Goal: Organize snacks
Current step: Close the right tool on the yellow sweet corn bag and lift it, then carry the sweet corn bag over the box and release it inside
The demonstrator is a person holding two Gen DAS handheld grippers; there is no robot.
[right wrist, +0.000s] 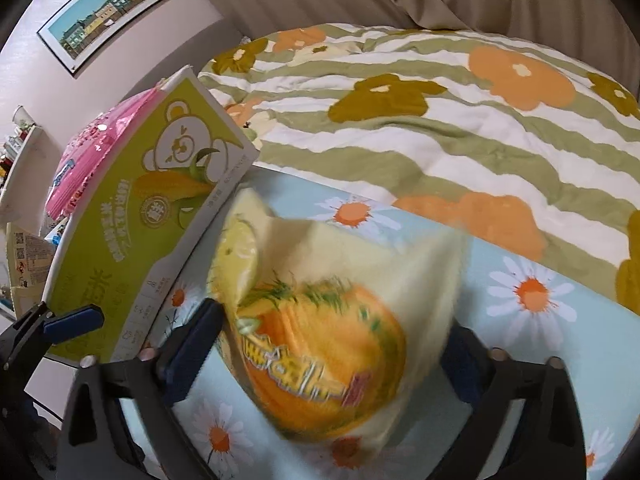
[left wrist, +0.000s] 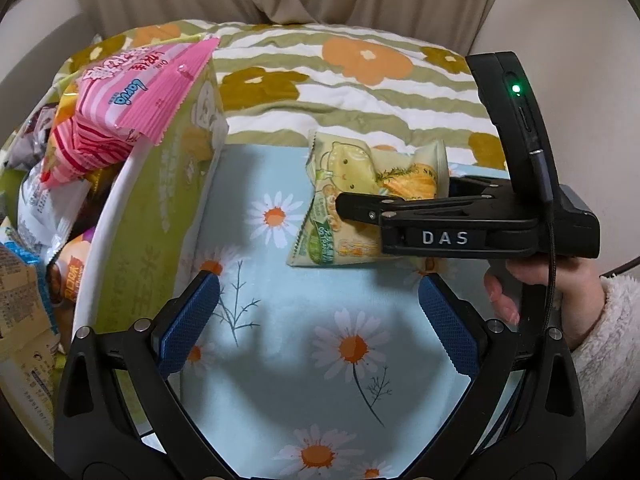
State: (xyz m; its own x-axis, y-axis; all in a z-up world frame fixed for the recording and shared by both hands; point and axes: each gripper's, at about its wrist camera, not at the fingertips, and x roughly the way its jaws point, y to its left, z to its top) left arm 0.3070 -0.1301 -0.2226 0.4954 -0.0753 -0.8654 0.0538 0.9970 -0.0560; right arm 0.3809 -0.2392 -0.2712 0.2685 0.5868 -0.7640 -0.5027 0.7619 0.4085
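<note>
**Snack Transfer: Right Tool Carrying Packet Toward Box**

1. Bed (left wrist: pixel 360 92). It carries a green-striped floral quilt and fills the far side, from 10 to 2 o'clock in both views.

2. Surface (left wrist: pixel 304 380). A pale blue daisy-print cloth covers it, directly under both tools.

3. Box (left wrist: pixel 160 216). This green carton with white rims stands at 9 o'clock in the left view. It is already heaped with packets, with a pink striped packet (left wrist: pixel 132 100) uppermost and overhanging the rim.

4. Left tool (left wrist: pixel 318 308). The blue-padded jaws stand wide apart and hold nothing. It hovers over the cloth, just beside the box.

5. Right tool (left wrist: pixel 344 204). It is closed on the yellow snack packet (right wrist: pixel 320 336), gripping across the lower body of the bag, clear of the cloth.

6. Packet properties. It is a pale yellow pillow bag with an orange graphic and a lemon image, blurred in the right view. Judged light, air-filled and soft, with a slippery film and probably brittle contents. Take hold at a crimped end seam or lightly across the body; avoid crushing.
</note>
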